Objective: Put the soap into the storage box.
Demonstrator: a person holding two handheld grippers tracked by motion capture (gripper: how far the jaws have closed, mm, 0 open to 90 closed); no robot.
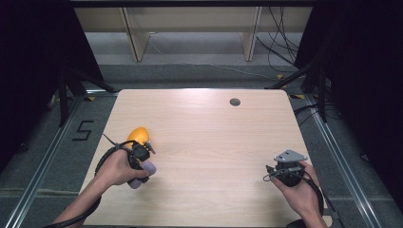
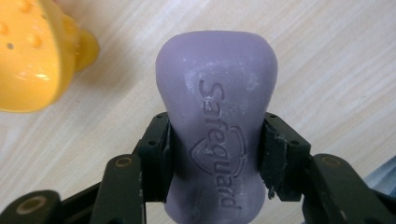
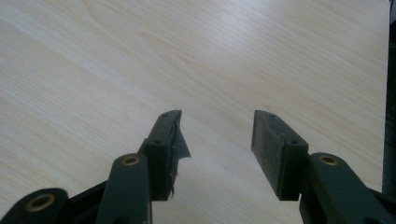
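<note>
A purple bar of soap embossed "Safeguard" lies on the light wooden table, and my left gripper is shut on its narrow waist. In the high view the soap sticks out from the left gripper near the table's left front. A glossy yellow bumpy object rests on the table just beyond it; in the left gripper view this yellow object is apart from the soap. My right gripper stands open over bare wood, at the right front of the table.
A small round dark grommet sits in the tabletop near the far edge. Beyond the table are wooden shelf legs and loose cables on the floor. A "5" mark is on the floor at left.
</note>
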